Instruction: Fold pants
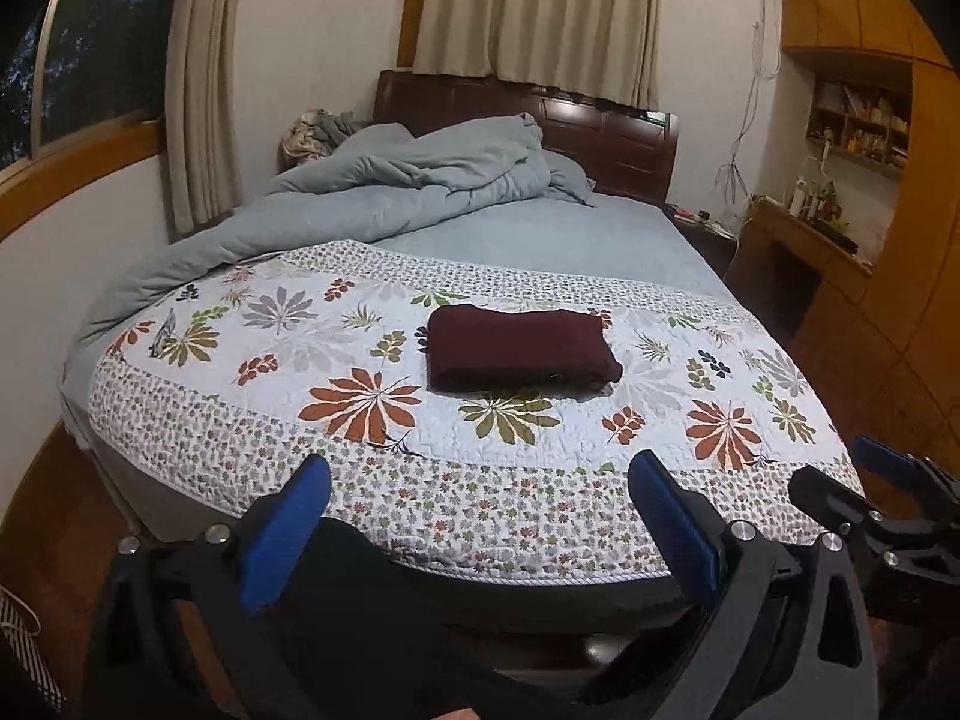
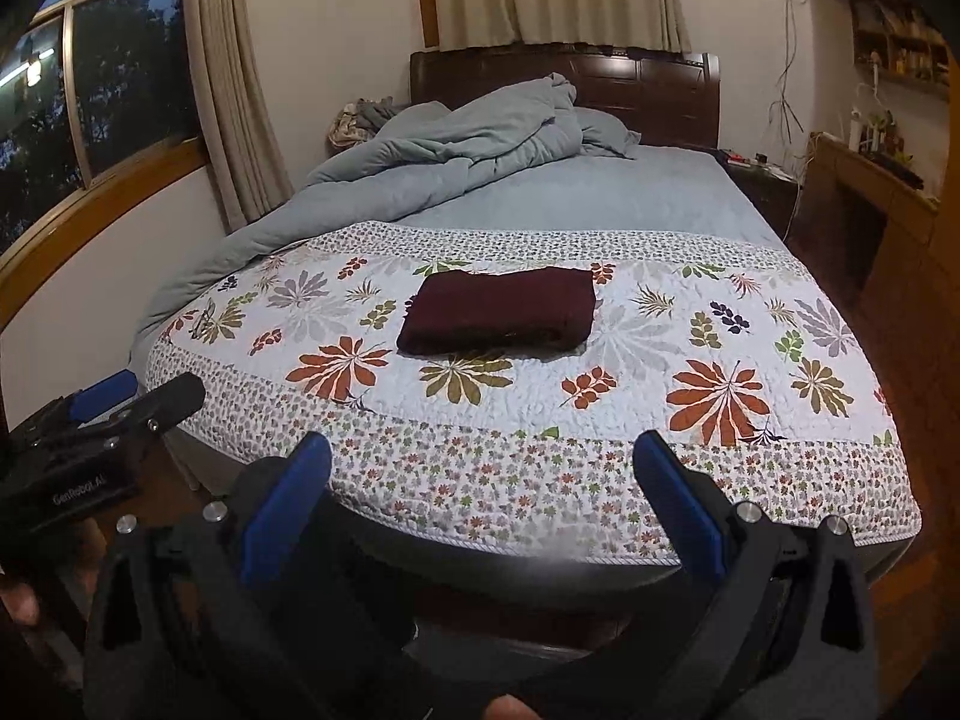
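You see dark maroon pants (image 1: pixel 521 354) on a white quilt (image 1: pixel 252 420) printed with rust, olive and grey leaf sprays and a border of tiny flowers. Your left gripper (image 1: pixel 480 531) and right gripper (image 2: pixel 483 516) are black with blue pads. The duvet (image 1: pixel 372 192) is pale grey-blue, the headboard (image 1: pixel 618 132) dark brown, the curtains (image 1: pixel 540 12) cream.

Floral quilt (image 1: pixel 372 420), rumpled grey duvet (image 1: pixel 384 180), headboard (image 1: pixel 612 132).

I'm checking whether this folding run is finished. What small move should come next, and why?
Probably none on the cloth: just keep both grippers back. The maroon pants already lie as a compact folded rectangle on the floral quilt, and the left gripper and right gripper are open, empty and off the near bed edge.
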A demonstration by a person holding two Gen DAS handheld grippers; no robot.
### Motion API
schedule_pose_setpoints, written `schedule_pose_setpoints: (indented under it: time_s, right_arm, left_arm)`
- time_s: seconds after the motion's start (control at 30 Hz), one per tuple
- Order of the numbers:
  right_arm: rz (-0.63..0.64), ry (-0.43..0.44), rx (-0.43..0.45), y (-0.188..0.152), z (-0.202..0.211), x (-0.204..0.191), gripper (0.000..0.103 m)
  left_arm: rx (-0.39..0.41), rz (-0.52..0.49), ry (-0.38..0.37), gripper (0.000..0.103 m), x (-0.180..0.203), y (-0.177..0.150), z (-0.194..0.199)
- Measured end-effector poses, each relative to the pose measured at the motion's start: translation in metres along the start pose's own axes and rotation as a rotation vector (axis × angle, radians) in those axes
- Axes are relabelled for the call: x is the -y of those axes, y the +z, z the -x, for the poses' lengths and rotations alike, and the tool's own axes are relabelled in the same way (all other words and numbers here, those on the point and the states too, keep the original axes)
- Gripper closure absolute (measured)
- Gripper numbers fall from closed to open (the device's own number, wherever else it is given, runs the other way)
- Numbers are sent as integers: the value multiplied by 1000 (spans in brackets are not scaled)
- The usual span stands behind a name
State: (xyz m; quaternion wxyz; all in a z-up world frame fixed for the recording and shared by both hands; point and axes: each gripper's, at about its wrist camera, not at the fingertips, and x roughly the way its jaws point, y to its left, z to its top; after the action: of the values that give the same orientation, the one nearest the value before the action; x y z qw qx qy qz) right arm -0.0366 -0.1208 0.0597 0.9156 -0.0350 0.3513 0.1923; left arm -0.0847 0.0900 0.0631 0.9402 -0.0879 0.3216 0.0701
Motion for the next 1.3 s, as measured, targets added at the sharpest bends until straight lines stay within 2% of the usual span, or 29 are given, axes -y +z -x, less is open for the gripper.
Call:
schedule_pose_setpoints:
  time_s: [0.17,0.3,0.47,0.67,1.07,1.3]
  right_arm:
    - [15,-14,5,0,1,1,3]
    - [22,-21,5,1,1,0,3]
    - [40,-32,20,2,4,-3,3]
    - [51,-38,35,2,7,-3,3]
    - [46,-37,36,2,8,-3,3]
    - [46,-29,28,2,7,-1,3]
  left_arm:
    - [7,-7,-42,4,1,-1,2]
    - [6,-28,-27,4,5,-1,2]
    - [2,-44,-43,4,12,-1,1]
    - [30,-77,-5,4,18,-2,5]
    - [12,-61,-63,4,16,-2,1]
    - [3,-63,-47,4,17,-2,-3]
